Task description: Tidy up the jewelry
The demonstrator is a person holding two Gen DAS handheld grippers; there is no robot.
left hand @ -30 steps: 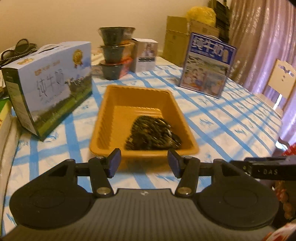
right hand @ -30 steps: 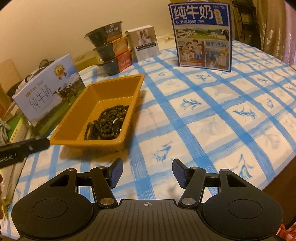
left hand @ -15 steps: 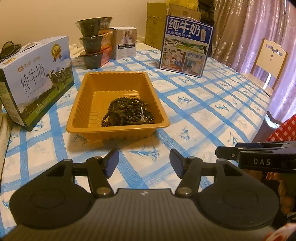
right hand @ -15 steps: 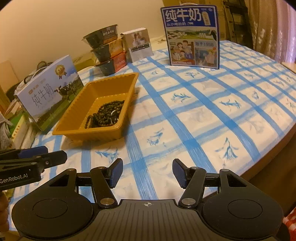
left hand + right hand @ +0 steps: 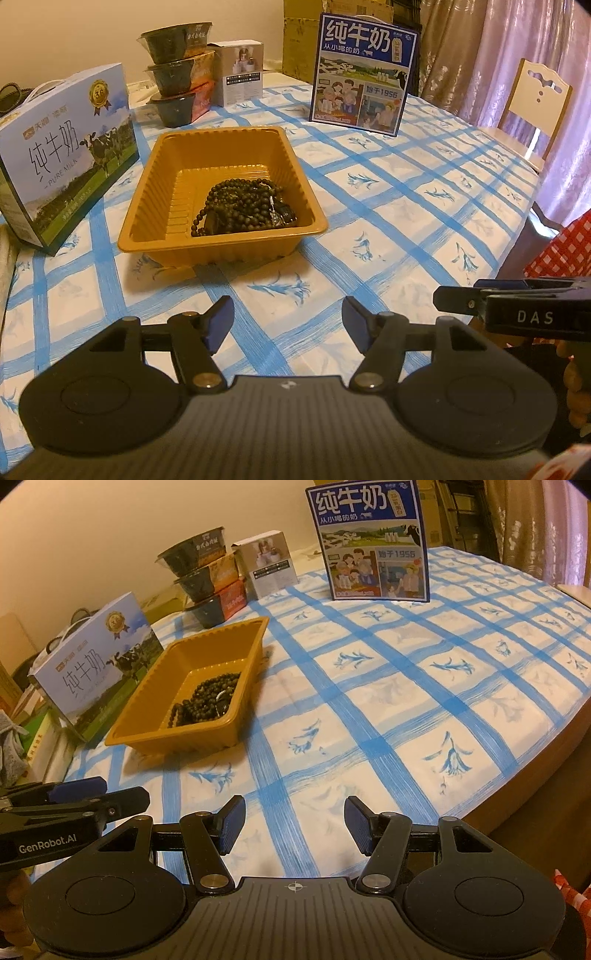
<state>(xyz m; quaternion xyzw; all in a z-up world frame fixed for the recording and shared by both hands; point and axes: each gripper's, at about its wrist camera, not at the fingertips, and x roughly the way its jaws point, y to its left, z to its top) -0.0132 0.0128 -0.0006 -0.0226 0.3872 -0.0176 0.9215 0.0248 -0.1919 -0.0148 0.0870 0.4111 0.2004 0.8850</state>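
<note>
An orange plastic tray (image 5: 155, 206) stands on the blue-checked tablecloth and holds a pile of dark bead strings (image 5: 243, 206). The tray (image 5: 147, 716) and beads (image 5: 207, 701) also show in the right wrist view, at the left. My left gripper (image 5: 288, 325) is open and empty, above the cloth well short of the tray. My right gripper (image 5: 293, 825) is open and empty over the cloth near the table's front edge. Each gripper shows side-on in the other's view: the right gripper (image 5: 517, 306) and the left gripper (image 5: 74, 805).
A milk carton box (image 5: 62, 147) stands left of the tray. Stacked dark bowls (image 5: 177, 70) and a small white box (image 5: 242, 74) stand behind it. A blue milk box (image 5: 364, 74) stands at the back right. A chair (image 5: 532, 107) is beyond the table's right edge (image 5: 535, 775).
Both grippers have drawn back from the tray toward the table's front edge. The tray now looks smaller and farther. Both stay open.
</note>
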